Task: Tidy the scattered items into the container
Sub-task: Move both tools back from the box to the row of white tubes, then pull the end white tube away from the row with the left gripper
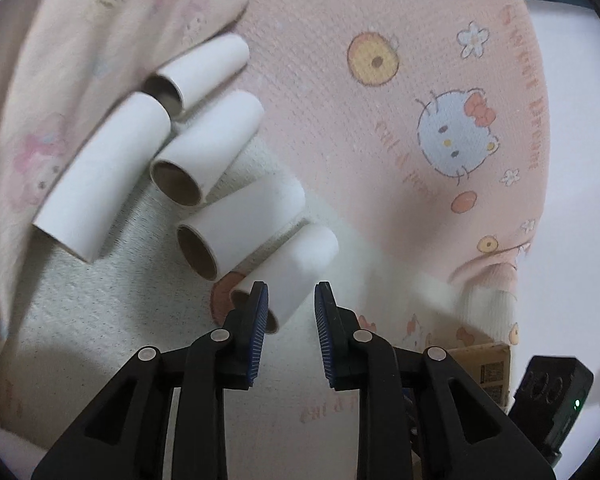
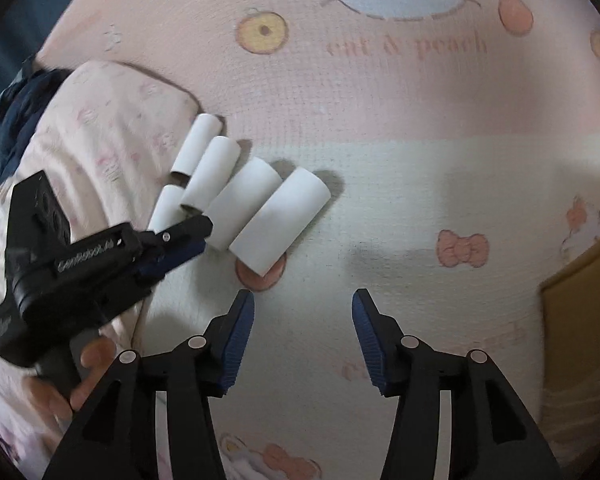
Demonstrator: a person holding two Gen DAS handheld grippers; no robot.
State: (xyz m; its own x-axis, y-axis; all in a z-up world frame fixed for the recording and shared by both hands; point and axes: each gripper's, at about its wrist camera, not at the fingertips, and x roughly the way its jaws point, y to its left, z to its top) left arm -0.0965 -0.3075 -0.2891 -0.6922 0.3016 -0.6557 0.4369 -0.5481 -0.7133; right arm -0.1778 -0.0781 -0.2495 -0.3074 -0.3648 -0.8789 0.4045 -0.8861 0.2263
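Cardboard tubes (image 1: 228,236), five white ones with brown insides, lie close together in a loose row on a pink and white cartoon-print blanket (image 1: 380,128). The nearest tube (image 1: 300,272) points its open end toward the left tool (image 1: 291,300), whose blue-padded fingers (image 1: 260,308) stand a little apart with nothing pressed between them; the left finger overlaps that tube's rim in the wrist view. From the right wrist view the left tool (image 2: 198,236), held in a hand (image 2: 80,380), sits at the near end of the row. The right tool (image 2: 303,304) hovers with its fingers wide apart, empty, just short of the nearest tube (image 2: 284,224). A brown cardboard box (image 2: 580,320) shows at the right edge.
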